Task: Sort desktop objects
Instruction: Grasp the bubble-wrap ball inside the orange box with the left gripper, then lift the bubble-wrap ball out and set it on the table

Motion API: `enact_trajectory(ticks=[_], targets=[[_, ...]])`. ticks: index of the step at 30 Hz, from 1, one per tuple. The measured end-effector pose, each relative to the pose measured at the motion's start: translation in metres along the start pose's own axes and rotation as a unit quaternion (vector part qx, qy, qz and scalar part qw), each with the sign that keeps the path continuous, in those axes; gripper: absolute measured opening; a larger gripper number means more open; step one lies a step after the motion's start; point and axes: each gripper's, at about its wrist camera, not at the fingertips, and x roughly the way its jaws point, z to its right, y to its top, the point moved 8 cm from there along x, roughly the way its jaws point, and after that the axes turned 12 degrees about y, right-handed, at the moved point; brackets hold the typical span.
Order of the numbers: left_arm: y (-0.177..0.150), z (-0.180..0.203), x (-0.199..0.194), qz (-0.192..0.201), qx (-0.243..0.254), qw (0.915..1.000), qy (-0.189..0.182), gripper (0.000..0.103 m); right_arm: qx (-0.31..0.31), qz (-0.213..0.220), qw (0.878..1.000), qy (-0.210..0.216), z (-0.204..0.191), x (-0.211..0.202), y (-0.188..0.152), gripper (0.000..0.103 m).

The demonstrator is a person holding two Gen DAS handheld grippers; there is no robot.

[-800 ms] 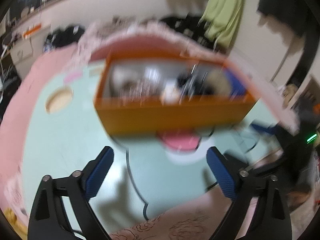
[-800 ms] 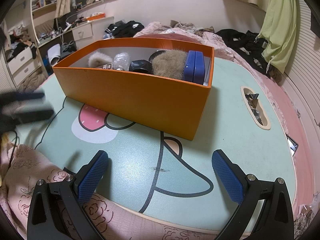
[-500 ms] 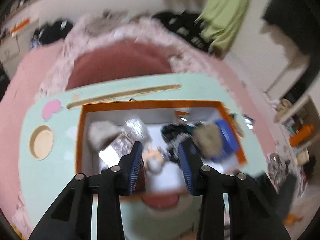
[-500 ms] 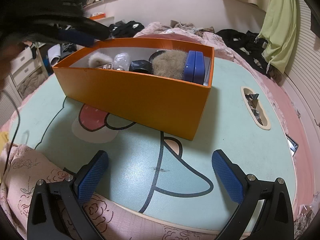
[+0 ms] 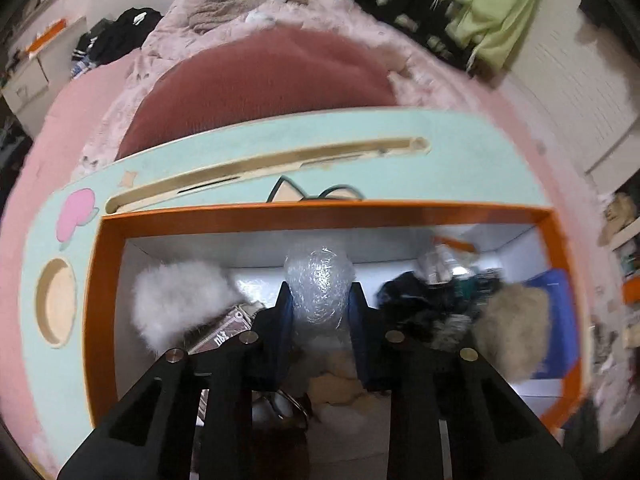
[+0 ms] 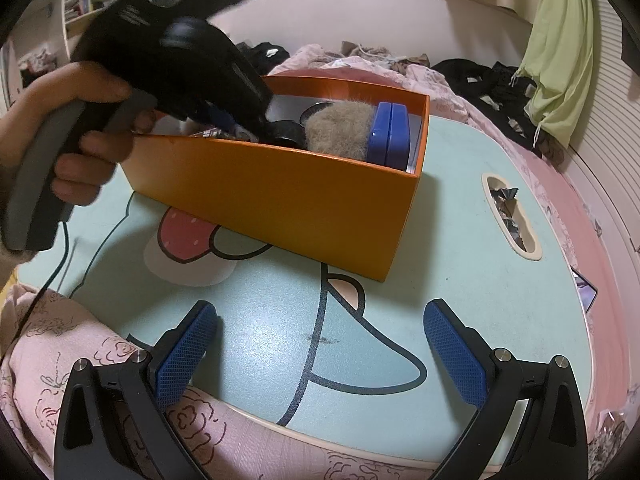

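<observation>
Left hand-held gripper point(image 5: 320, 300) is down inside the orange box point(image 5: 320, 210), pointing steeply downward, jaws closed in on a bubble-wrapped bundle point(image 5: 319, 280); both blue pads press its sides. They have just been closing, with the bundle between them. The bundle is egg-shaped, long axis running away from the camera along the fingers, rounded end toward the box's far wall. It sits in the left-middle of the box, just right of a white fluffy ball point(image 5: 180, 304), with a clear plastic case point(image 5: 220, 332) lying beside and partly under that ball. Further right in the box: a dark jumble of small items point(image 5: 424, 304), blurred, then a tan fluffy ball point(image 5: 512, 332) against a blue tin point(image 5: 560, 312) at the right end. The box stands on a mint-green table point(image 6: 460, 240) with a cartoon print, long side across the left wrist view. In the right wrist view a person's hand point(image 6: 68, 136) grips the left tool's handle over the box's left end. Right hand-held gripper point(image 6: 320, 344) is wide open, nothing between its pads, hovering over the table's near edge, well apart from the box. Pink floral fabric point(image 6: 80, 352) lies by that edge.
</observation>
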Motion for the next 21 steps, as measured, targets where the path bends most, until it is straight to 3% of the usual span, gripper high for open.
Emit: enact_trajectory(ticks=[4,8,11,14,16,19,21], targets=[[-0.004,-0.007,-0.053,0.068,-0.01,0.9971,-0.033,0.026,0.0,0.0,1.0,0.0,-0.001,-0.001,0.001,0.103],[-0.039,-0.008,-0.108,0.105,-0.009,0.9889,-0.105,0.027,0.0,0.0,1.0,0.0,-0.002,-0.004,0.003,0.103],[-0.075,-0.004,-0.115,0.096,0.004,0.9867,-0.131,0.027,0.0,0.0,1.0,0.001,-0.003,-0.006,0.004,0.103],[-0.102,-0.002,-0.101,0.087,0.019,0.9891,-0.118,0.027,0.0,0.0,1.0,0.001,-0.003,-0.008,0.005,0.103],[-0.108,0.0,-0.085,0.08,0.019,0.991,-0.106,0.028,0.0,0.0,1.0,0.001,-0.004,-0.01,0.007,0.103],[-0.108,-0.001,-0.064,0.045,-0.008,0.9912,-0.124,0.028,0.0,0.001,1.0,0.001,-0.006,-0.011,0.009,0.103],[-0.111,-0.007,-0.071,0.058,-0.02,0.9894,-0.131,0.032,0.0,0.001,1.0,0.001,-0.007,-0.012,0.01,0.103]])
